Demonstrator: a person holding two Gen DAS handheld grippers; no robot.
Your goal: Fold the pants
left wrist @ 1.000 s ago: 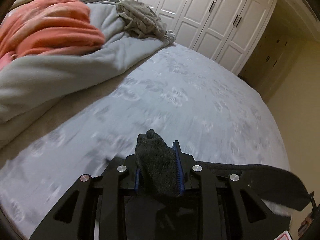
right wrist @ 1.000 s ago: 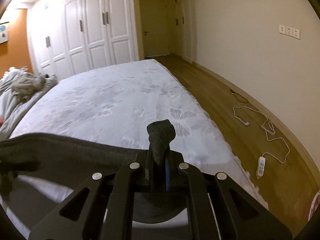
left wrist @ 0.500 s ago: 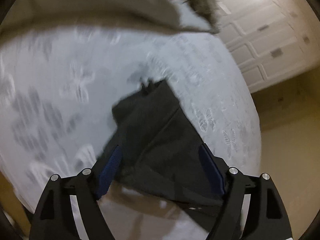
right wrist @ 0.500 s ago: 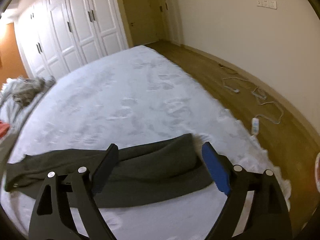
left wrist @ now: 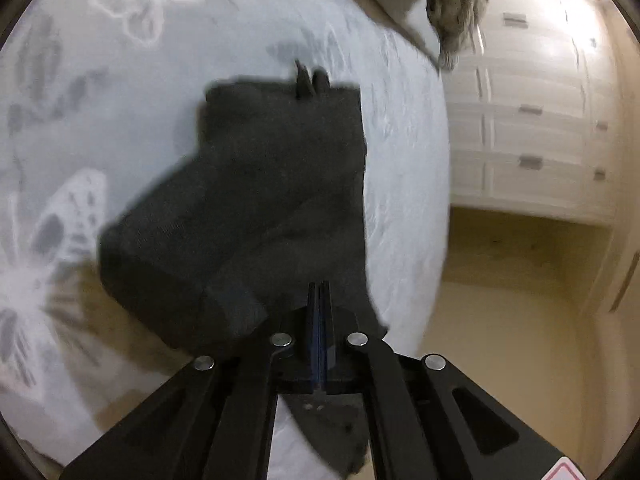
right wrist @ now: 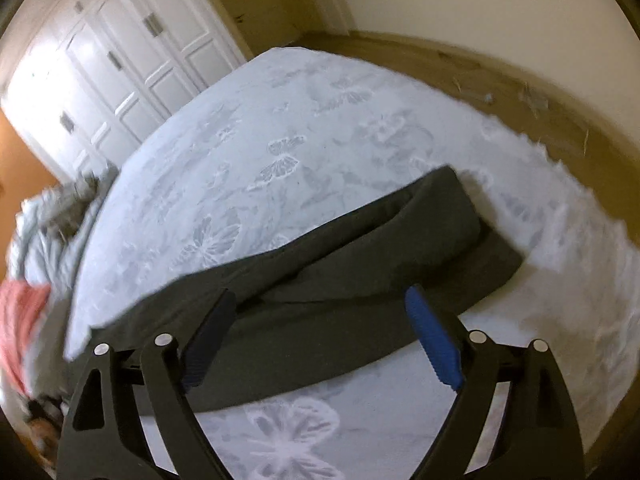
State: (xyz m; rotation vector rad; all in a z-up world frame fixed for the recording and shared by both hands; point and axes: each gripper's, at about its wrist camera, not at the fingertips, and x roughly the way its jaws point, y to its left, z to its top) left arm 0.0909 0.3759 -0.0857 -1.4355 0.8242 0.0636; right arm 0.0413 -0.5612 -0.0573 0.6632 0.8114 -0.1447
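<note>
The pants (right wrist: 360, 264) lie lengthwise across the bed (right wrist: 320, 128), right below the wide-open, empty right tool (right wrist: 320, 336); the left tool (left wrist: 319, 300), pinched together, seems clamped on their near edge.

No readable text, label, brand or number is showing in either view. A corner of a red-edged sticker (left wrist: 564, 471) is peeking in at the bottom edge of the left wrist view, on the black body of the left gripper (left wrist: 319, 304), but nothing on it is coming through legibly. The butterfly-print bed sheet (right wrist: 280, 152) is carrying pattern only, no lettering.
</note>
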